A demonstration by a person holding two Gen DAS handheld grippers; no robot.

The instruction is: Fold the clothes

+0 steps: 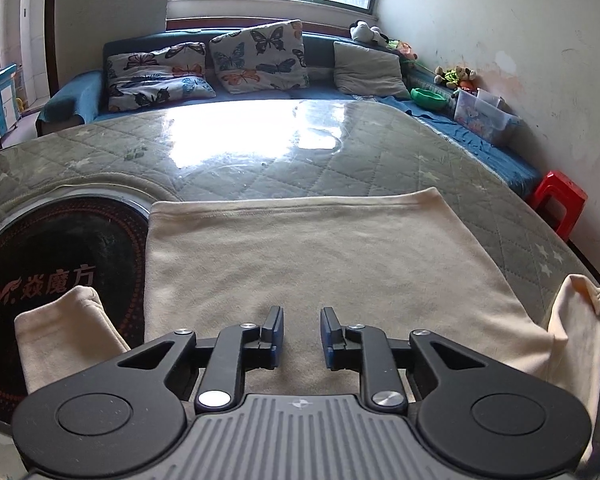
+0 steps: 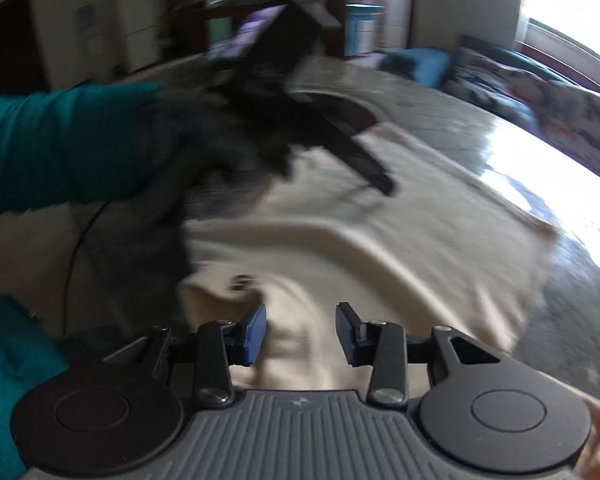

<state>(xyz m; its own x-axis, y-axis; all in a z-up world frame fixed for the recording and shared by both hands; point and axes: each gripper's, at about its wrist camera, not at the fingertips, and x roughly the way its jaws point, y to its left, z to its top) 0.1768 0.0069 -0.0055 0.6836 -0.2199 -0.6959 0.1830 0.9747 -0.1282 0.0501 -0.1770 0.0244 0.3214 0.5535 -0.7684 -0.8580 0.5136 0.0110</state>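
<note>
2 pairs of my fingers stand parted, gripping nothing. Below my left gripper (image 1: 301,334) lies the cream shirt (image 1: 320,256), flat on the quilted table (image 1: 260,160); beyond, a sofa (image 1: 80,96). Only my right gripper (image 2: 301,334), its view blurred, shows my teal sleeve (image 2: 60,144) ahead.

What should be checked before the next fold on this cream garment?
1. Left tool empty, jaws apart: ok.
2. Right tool empty, jaws apart: ok.
3. Cream garment body flat on the table: ok.
4. Left sleeve flat: ok, lying over the dark round hob.
5. Right sleeve flat: not ok, cuff raised.
6. Collar position: cannot tell.
</note>
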